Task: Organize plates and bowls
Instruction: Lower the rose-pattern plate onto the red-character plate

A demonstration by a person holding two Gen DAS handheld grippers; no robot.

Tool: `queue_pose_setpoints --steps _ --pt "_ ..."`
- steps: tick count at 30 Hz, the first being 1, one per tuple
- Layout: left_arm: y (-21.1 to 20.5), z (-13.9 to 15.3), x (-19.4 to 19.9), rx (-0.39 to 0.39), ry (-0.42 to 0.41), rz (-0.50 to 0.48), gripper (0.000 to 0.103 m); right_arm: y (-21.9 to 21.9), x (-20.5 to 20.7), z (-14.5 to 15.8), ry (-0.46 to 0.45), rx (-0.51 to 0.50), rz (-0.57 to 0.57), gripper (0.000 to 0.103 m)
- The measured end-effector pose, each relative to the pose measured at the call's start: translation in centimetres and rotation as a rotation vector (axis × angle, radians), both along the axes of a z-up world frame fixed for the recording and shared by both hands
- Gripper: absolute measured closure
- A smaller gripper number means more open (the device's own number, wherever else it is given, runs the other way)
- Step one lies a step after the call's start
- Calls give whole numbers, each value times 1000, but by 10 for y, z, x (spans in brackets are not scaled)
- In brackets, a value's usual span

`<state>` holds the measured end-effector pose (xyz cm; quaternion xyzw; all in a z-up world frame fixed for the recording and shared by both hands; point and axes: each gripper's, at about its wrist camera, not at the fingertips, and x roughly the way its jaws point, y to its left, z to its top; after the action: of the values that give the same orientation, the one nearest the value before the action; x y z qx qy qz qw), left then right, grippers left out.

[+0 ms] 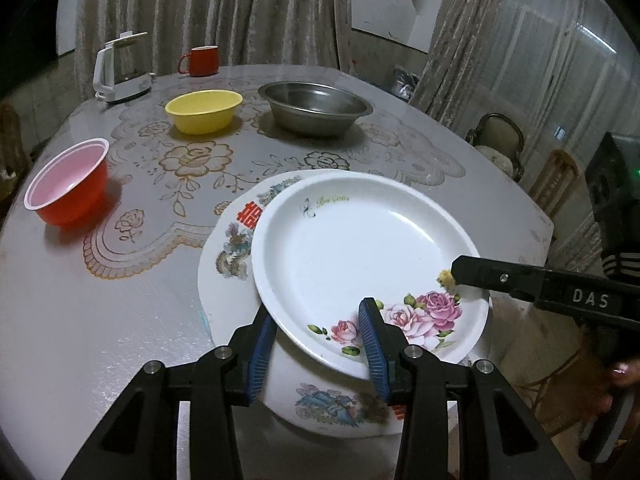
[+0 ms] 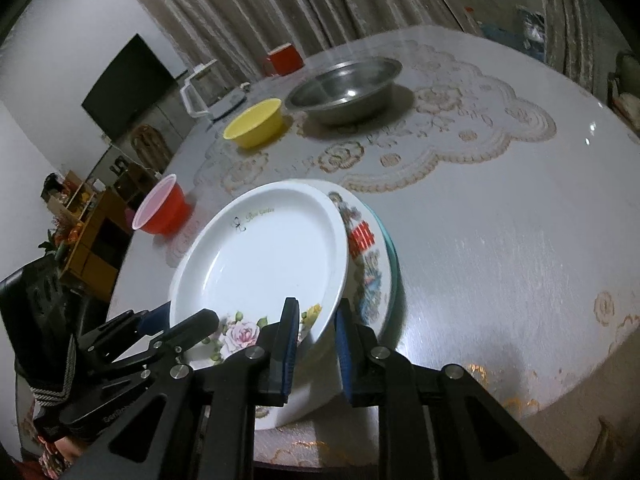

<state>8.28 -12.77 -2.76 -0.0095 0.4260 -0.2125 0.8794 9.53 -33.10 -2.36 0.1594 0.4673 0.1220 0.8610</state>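
Left gripper [image 1: 320, 344]: clamped on rose plate [image 1: 360, 248] rim.
Right gripper [image 2: 316, 340]: jaws astride same rim, contact unclear.
Rose plate: atop patterned plate [image 1: 232, 248], table's [image 1: 100, 320] near edge.
Bowls: far side.

Both wrist views look steeply down, close over the same white plate [image 1: 360, 248], from opposite sides.

Glossy white plate [image 1: 360, 248], dull metal basin [image 1: 316, 108], lace-patterned tablecloth [image 1: 200, 160]
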Motion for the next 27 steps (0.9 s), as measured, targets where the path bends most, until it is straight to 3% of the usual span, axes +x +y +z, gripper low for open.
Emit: queue_pose_setpoints --steps 6,14,21,27 --pt "-1 1 4 0 34 -13 58 0 2 -1 23 -7 -7 85" --pt "7 6 12 -48 149 -39 56 4 16 1 64 -59 37 85" --pt "14 11 9 -69 182 -45 56 9 19 2 73 -100 53 85" --pt "12 13 1 -63 161 -77 55 17 16 6 70 -164 66 84"
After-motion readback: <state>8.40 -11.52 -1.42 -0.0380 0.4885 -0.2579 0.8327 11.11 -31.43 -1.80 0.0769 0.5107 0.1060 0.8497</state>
